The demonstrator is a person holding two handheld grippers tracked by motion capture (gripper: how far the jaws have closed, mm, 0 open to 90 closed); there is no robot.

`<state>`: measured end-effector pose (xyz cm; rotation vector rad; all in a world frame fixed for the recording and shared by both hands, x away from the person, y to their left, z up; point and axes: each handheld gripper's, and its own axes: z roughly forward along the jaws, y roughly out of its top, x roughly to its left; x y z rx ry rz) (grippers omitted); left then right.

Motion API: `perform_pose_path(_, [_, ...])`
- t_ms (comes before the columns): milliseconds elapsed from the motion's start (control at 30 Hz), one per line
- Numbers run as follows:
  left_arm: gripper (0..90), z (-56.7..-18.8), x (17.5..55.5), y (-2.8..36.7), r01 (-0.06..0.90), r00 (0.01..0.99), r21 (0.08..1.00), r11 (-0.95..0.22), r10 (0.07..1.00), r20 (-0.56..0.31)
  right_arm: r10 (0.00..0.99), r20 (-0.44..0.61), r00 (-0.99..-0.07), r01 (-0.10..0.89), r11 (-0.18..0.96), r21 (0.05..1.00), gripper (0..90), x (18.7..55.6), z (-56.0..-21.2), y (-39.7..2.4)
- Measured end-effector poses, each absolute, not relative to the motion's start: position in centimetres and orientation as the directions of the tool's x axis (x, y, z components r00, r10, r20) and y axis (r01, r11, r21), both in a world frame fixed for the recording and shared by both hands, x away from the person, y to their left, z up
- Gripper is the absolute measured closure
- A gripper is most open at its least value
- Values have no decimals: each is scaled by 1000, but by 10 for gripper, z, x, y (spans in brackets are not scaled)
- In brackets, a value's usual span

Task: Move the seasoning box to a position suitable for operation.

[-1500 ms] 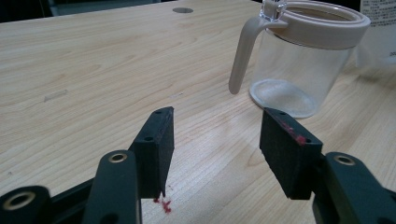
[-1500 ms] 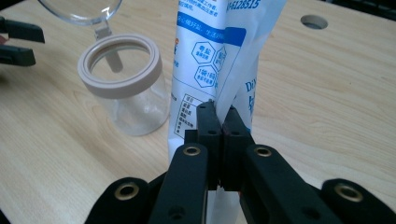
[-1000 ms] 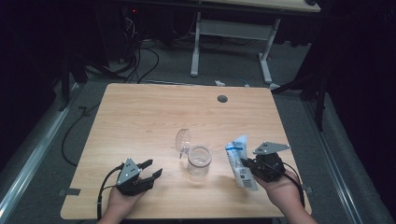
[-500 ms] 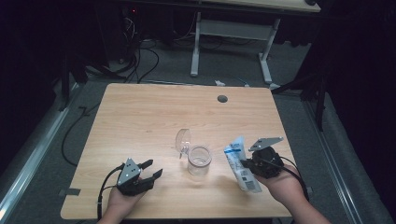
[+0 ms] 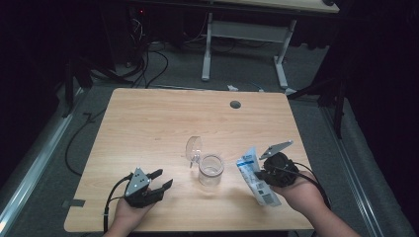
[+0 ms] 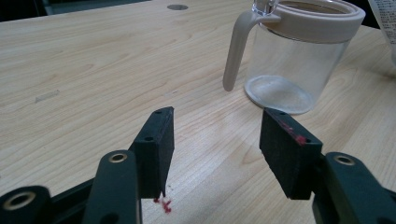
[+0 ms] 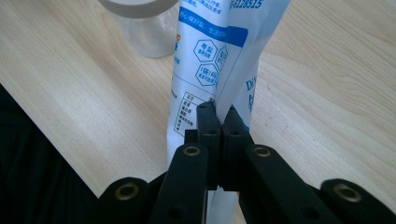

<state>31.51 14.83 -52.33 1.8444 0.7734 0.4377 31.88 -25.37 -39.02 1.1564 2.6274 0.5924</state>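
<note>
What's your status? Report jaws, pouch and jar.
Right gripper shut on the white-blue pouch. Left gripper open, empty. Jar upright, lid open. Nothing blocks it.

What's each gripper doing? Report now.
Left gripper: open, holding nothing.
Right gripper: shut on the white and blue packet.

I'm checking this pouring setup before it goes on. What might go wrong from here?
The right gripper pinches only a fold of the white and blue packet, so it may slip or swing when tipped. The jar stands free: the left gripper is open and apart from it, so a nudge might shift it. Its flip lid stands up beside the mouth and might catch the packet.
</note>
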Motion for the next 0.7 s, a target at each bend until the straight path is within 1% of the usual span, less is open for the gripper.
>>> perform_pose_path(467, [452,-524,314,147,304,730,918,-253,681,-54,739,-25,-674,673,628,390,900,324,-387,-252])
perform_pose_path(700, [458,-524,313,145,299,739,918,-259,672,-51,725,-45,-687,666,653,360,900,326,-386,-252])
